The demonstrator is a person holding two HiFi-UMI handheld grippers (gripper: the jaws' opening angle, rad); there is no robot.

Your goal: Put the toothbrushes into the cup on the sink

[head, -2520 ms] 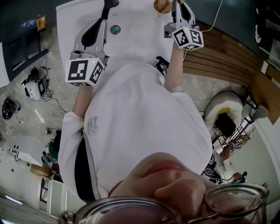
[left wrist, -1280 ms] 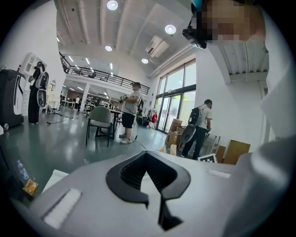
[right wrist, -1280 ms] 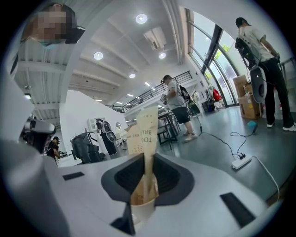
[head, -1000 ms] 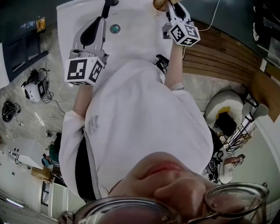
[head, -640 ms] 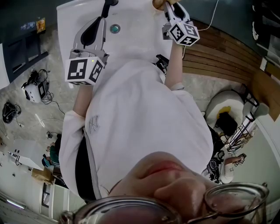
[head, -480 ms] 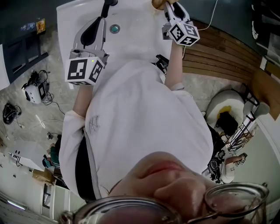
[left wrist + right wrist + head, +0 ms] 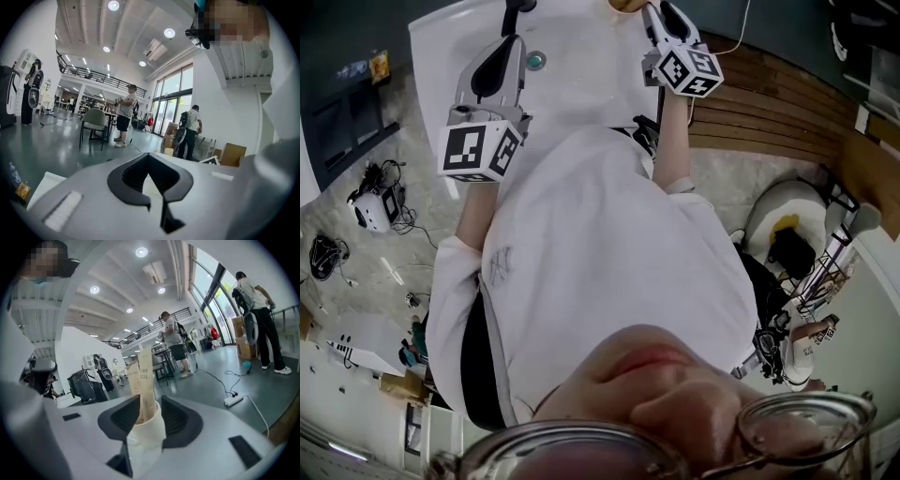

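The white sink (image 7: pixel 581 89) fills the top of the head view. A white cup (image 7: pixel 149 433) stands between the jaws of my right gripper (image 7: pixel 149 420), with two boxed toothbrushes (image 7: pixel 143 380) upright in it. Those jaws have just been opening and now stand wide, with the cup between them and no pad pressing on it. In the head view the right gripper (image 7: pixel 656 9) reaches the tan-topped cup (image 7: pixel 623 4) at the sink's far edge. My left gripper (image 7: pixel 514 7) hovers over the basin near the drain (image 7: pixel 534 60), its jaws (image 7: pixel 150 176) together and holding nothing.
Wooden slats (image 7: pixel 769 103) lie to the right of the sink. My own white shirt (image 7: pixel 581 262) blocks the lower half of the head view. Beyond the sink are an open hall with people, a chair (image 7: pixel 95 123) and a power strip (image 7: pixel 233 401) on the floor.
Since the oldest frame my right gripper has moved toward the cup at the sink's far edge. The left gripper has stayed put. The head view has shifted slightly.
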